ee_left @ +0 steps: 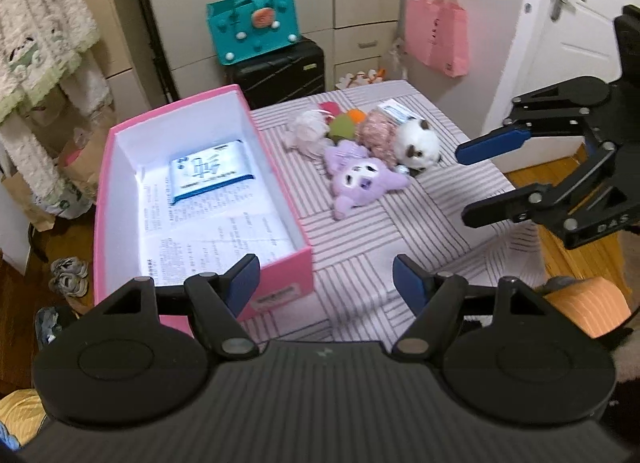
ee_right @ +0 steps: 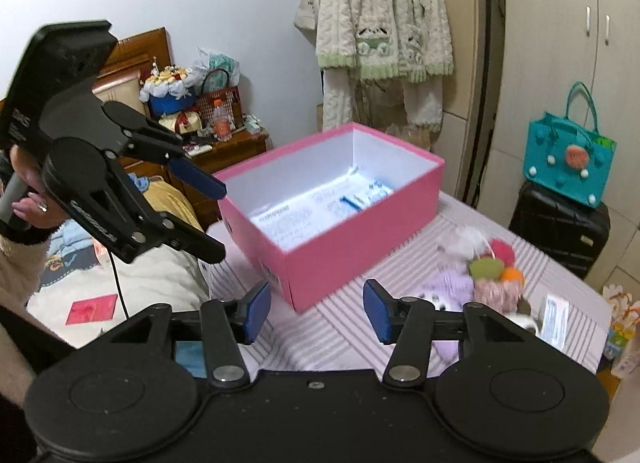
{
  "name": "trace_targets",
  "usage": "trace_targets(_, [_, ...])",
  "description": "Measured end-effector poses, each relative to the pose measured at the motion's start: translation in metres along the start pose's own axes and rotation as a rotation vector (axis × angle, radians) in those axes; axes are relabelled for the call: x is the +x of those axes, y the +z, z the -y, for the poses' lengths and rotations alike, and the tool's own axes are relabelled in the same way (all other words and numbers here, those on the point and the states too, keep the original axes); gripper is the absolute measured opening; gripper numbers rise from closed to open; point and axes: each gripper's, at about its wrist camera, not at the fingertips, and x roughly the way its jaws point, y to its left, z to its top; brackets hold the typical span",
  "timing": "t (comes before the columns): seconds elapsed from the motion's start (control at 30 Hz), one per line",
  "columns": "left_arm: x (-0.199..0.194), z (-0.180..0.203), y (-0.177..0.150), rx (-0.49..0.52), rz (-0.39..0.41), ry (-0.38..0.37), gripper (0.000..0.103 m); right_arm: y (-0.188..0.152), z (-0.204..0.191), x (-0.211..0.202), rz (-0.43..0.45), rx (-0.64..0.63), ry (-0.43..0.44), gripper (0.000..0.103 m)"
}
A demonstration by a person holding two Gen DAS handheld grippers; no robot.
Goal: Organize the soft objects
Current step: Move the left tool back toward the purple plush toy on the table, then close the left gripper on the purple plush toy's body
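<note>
An open pink box [ee_left: 280, 259] stands on the striped table [ee_left: 360, 275]; inside lie printed paper and a blue-white packet [ee_left: 210, 171]. To its right lies a pile of soft toys: a purple plush [ee_left: 360, 181], a white-and-brown plush [ee_left: 418, 143], a pink fuzzy one [ee_left: 378, 131], a pale one [ee_left: 306, 129] and a green-orange one [ee_left: 346, 123]. My left gripper [ee_left: 324, 283] is open and empty, above the table by the box's near corner. My right gripper [ee_right: 316, 313] is open and empty, near the box [ee_right: 332, 263]; the toys [ee_right: 476, 279] lie to its right.
A black suitcase [ee_left: 280, 75] with a teal bag [ee_left: 252, 27] stands behind the table. A pink bag [ee_left: 436, 35] hangs by the white door [ee_left: 580, 35]. A fleece robe [ee_right: 384, 23] hangs at the wall. A bed [ee_right: 120, 279] and a cluttered nightstand [ee_right: 224, 143] lie left.
</note>
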Motion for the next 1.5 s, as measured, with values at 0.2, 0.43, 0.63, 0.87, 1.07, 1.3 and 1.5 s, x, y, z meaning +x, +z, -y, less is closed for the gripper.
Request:
trace_targets(0.2, [0.007, 0.024, -0.004, 0.028, -0.006, -0.030, 0.073, -0.027, 0.001, -0.002, -0.026, 0.007, -0.008, 0.066])
trace_targets(0.43, [0.028, 0.046, 0.000, 0.065, -0.001, -0.076, 0.073, -0.053, 0.011, -0.005, -0.014, 0.011, -0.005, 0.070])
trace_targets(0.63, [0.047, 0.051, 0.010, 0.061, 0.046, -0.101, 0.073, -0.072, 0.025, 0.004, 0.005, 0.000, -0.014, 0.071])
trace_targets(0.87, [0.073, 0.051, 0.021, 0.023, 0.085, -0.100, 0.075, -0.094, 0.046, 0.027, 0.015, -0.003, -0.042, 0.071])
trace_targets(1.07, [0.103, 0.052, 0.026, 0.005, 0.081, -0.100, 0.076, -0.106, 0.055, 0.051, 0.056, -0.068, -0.098, 0.072])
trace_targets(1.3, [0.130, 0.049, 0.027, -0.034, 0.101, -0.078, 0.078, -0.106, 0.065, 0.075, 0.093, -0.068, -0.111, 0.072])
trace_targets(1.5, [0.153, 0.051, 0.033, -0.064, 0.109, -0.068, 0.078, -0.107, 0.072, 0.097, 0.062, -0.068, -0.159, 0.072])
